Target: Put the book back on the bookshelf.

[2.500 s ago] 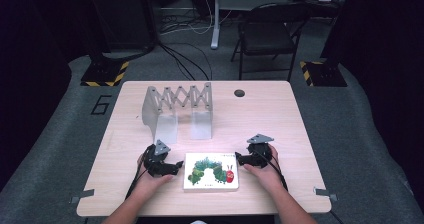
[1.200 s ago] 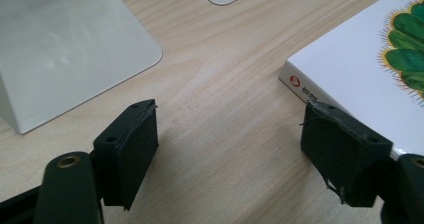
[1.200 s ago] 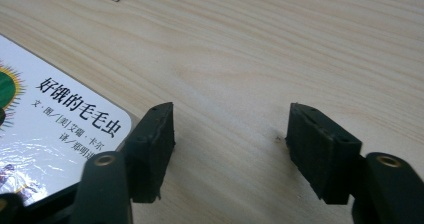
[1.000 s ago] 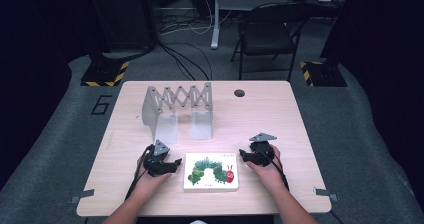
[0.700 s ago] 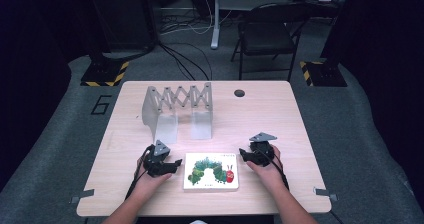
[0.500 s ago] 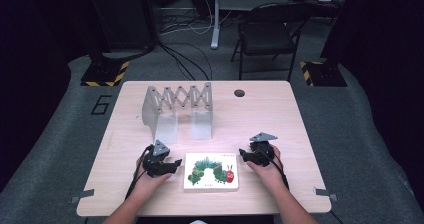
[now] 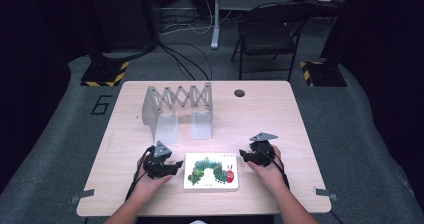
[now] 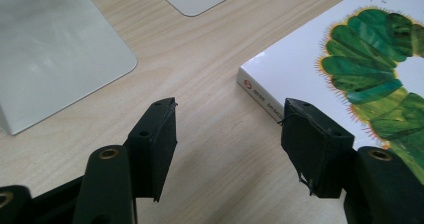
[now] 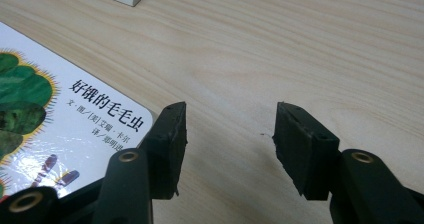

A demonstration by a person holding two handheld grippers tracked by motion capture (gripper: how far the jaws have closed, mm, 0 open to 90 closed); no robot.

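Your left gripper [image 7: 172, 167] gapes empty just left of the picture book [image 7: 210, 171]; your right gripper [image 7: 245, 155] gapes empty just right of it. The book lies flat on the table's [image 7: 260, 114] near edge, with the grey rack [image 7: 177, 109] farther off.

right claw [image 7: 246, 155] edged slightly nearer book [image 7: 210, 171]

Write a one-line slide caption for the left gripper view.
Open left gripper beside a caterpillar picture book on a wooden table.
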